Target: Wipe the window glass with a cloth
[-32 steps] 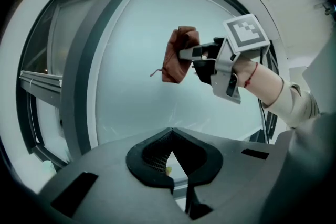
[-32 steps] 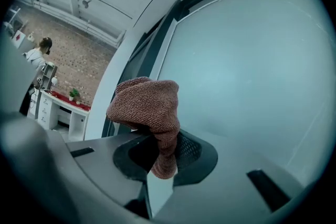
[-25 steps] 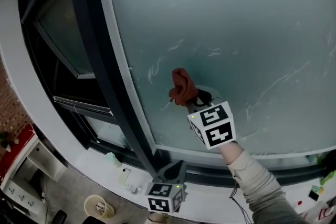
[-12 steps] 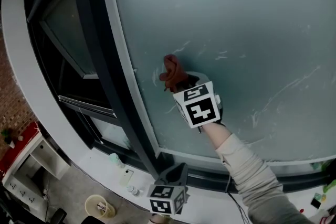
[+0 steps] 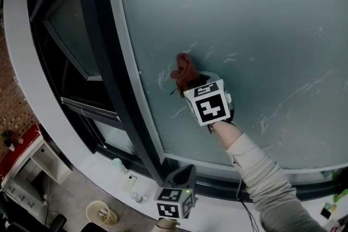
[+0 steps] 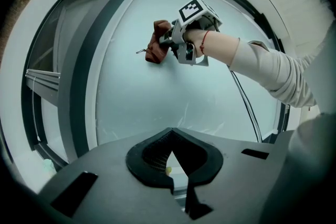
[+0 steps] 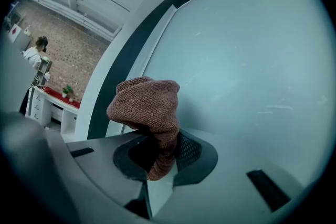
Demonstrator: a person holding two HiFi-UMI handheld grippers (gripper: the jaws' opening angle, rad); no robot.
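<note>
Wiping cloth point(image 5: 184, 70): a bunched rust-brown knit rag, up at the lower left part of the pane. Its loose end balloons past the jaws, so soft fabric rather than hard plastic meets the window.
Window glass point(image 5: 255, 19): frosted, with pale streaks around the cloth and away to its right. Judging by these, much of the pane is yet to be wiped.
Right gripper point(image 7: 157, 157): jaws clamped on the cloth's narrow tail, held out at arm's length and aimed into the pane. The cloth probably touches the glass, though no view shows the contact clearly.
Left gripper point(image 6: 170, 147): jaws drawn together on nothing, held low and near, likely to keep clear of the wiping arm.
Frame point(image 5: 111, 73): a dark upright just left of the cloth, marking the left limit of a stroke.
White ledge point(image 5: 92, 163): below the frame, near the left gripper.
</note>
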